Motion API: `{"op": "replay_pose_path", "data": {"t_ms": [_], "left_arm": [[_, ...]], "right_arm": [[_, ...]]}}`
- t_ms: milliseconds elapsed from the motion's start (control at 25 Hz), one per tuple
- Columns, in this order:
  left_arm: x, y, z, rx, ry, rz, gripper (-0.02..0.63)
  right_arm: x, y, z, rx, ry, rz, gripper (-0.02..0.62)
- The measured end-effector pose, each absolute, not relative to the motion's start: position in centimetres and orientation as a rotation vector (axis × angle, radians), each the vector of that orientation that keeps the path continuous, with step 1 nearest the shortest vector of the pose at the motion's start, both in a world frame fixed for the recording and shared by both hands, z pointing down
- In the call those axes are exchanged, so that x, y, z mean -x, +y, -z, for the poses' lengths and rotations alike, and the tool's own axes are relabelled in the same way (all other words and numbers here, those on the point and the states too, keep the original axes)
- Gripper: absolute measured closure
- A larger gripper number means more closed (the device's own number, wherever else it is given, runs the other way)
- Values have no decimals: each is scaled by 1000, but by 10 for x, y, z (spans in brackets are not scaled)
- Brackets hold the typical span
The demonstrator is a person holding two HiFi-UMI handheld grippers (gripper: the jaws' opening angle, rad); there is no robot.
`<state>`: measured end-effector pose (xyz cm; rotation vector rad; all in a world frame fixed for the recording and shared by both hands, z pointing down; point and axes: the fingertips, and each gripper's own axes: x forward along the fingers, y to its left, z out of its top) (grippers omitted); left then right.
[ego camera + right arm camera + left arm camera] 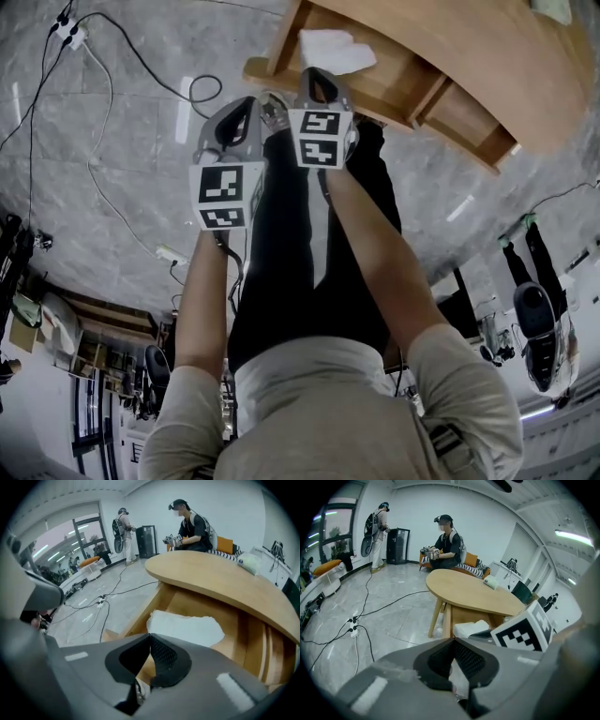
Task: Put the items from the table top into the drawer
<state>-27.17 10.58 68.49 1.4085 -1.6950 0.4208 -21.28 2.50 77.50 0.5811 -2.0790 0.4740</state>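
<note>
A wooden table (220,581) has its drawer (133,623) pulled out, and a white cloth (185,626) lies inside it. The cloth (333,52) also shows in the head view, just beyond both grippers. My right gripper (150,637) hangs over the drawer's near edge, jaws shut and empty, just short of the cloth. My left gripper (452,639) is beside it, a little further from the drawer, jaws together with nothing between them. In the head view the left gripper (249,103) and right gripper (317,75) stand side by side. A pale bundle (248,563) rests on the far table top.
Cables and a power strip (354,626) trail over the grey floor left of the table. A seated person (447,545) holding grippers is behind the table, and another person (377,531) stands by a black cabinet (398,545). The table's legs (436,616) flank the drawer.
</note>
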Motion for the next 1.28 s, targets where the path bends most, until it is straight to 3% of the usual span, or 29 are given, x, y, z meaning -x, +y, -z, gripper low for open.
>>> {"op": "replay_pose_path", "data": {"t_ms": [760, 840, 1040, 1200, 1280], "left_arm": [[252, 106, -681, -1380, -1700, -376, 586], [254, 104, -678, -1378, -1714, -373, 586], [256, 105, -651, -1312, -1778, -331, 586], [251, 104, -606, -1257, -1842, -242, 586], [250, 98, -579, -1256, -1876, -223, 586]], "right_arm": [[242, 47, -799, -285, -2102, -501, 583], [245, 47, -792, -259, -2121, -533, 549], [247, 47, -747, -229, -2190, -545, 525], [245, 29, -678, -268, -2289, -460, 588], [245, 15, -629, -291, -2368, -384, 588]]}}
